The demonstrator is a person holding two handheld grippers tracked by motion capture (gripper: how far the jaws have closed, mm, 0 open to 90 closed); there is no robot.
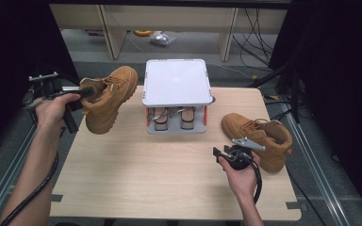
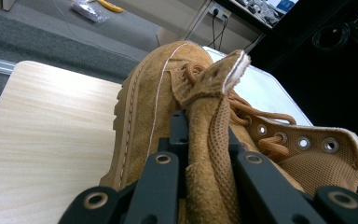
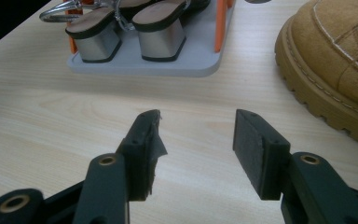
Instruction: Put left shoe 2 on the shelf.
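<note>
Currently left tool (image 1: 87, 92) clamps one boot (image 1: 111, 99) aloft near the tabletop's (image 1: 136, 174) left edge. Right tool (image 3: 193, 140) gapes empty; second boot (image 1: 259, 136) unplaced by the right edge.

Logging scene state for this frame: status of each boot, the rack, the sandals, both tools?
Left boot: lifted off the table, tilted, tongue pinched.
Left tool: shut on the tongue.
Right boot: resting on the table, upright.
Right tool: open, empty.
Rack: top shelf bare.
Sandals: on the lower shelf.
</note>
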